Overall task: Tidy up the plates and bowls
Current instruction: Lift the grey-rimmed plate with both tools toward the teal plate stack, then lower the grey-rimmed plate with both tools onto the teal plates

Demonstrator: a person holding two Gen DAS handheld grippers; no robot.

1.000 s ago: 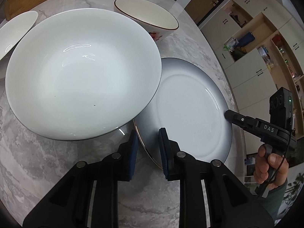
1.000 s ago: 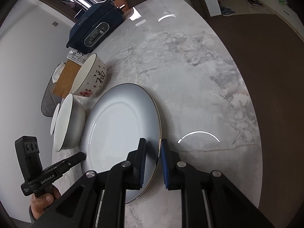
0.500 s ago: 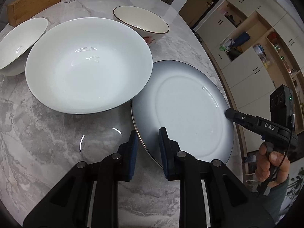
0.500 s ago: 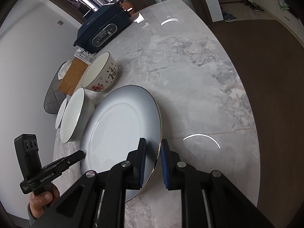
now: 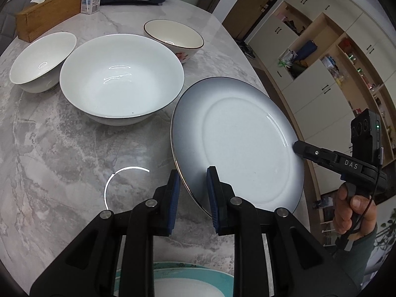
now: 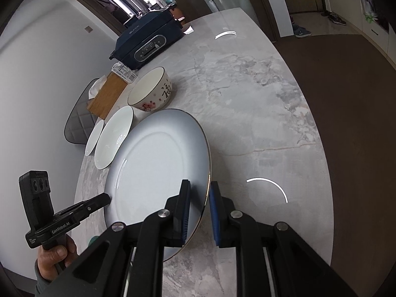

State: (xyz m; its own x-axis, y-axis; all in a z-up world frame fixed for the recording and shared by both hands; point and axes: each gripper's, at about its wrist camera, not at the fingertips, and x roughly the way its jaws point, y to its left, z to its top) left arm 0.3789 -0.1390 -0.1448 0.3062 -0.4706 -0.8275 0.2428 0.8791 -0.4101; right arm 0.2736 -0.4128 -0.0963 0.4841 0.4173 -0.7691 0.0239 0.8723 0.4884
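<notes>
Plate carry in hand: round grey-rimmed ceramic plate (image 5: 242, 143) was clear of the marble table (image 5: 61, 153), left gripper (image 5: 191, 193) and right gripper (image 6: 199, 210) each clamped on opposite rims. Next: probably lower it level onto the teal-rimmed plate (image 5: 173, 279), barely visible below.

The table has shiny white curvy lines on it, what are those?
Left wrist view: a ceiling lamp's glare makes a bright ring on the polished table, near the plate. Right wrist view: two such arcs show, and the lens bends the table's edge.
</notes>
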